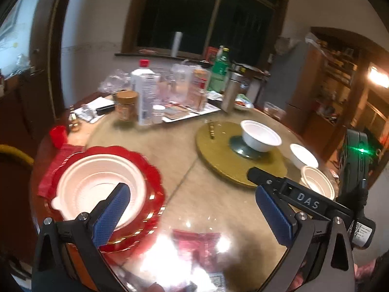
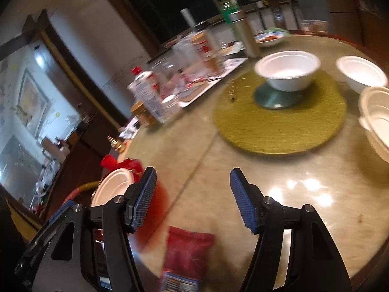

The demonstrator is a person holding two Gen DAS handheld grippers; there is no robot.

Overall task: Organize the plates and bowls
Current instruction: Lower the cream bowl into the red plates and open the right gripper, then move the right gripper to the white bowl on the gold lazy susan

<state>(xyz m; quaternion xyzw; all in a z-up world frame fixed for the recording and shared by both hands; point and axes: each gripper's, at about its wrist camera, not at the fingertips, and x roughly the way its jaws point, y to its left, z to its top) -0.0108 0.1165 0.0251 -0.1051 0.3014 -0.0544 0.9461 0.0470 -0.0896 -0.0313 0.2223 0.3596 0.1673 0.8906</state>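
Plates and bowls lie scattered over the round counter (image 1: 184,170), so the sorting looks only partly done. At the near left edge a white plate (image 1: 97,185) sits nested on a red plate (image 1: 150,168); that pair reads as already gathered. Three white bowls remain apart: one bowl (image 1: 261,136) stands on a dark saucer (image 1: 239,147) on the round yellow mat (image 1: 218,153), a second bowl (image 1: 304,155) sits just beyond the mat on the bare counter, and a third bowl (image 1: 317,181), which in the right wrist view looks like more than one nested together, rests near the right edge. The left gripper (image 1: 192,209) has its fingers spread wide with nothing between them, hovering over the counter beside the red plate. The right gripper (image 2: 192,199) also has its fingers apart and empty, above a red packet (image 2: 187,250). Judging by this, the bowls are yet to be stacked and brought together with the plates, while bottles and jars crowd the far side.
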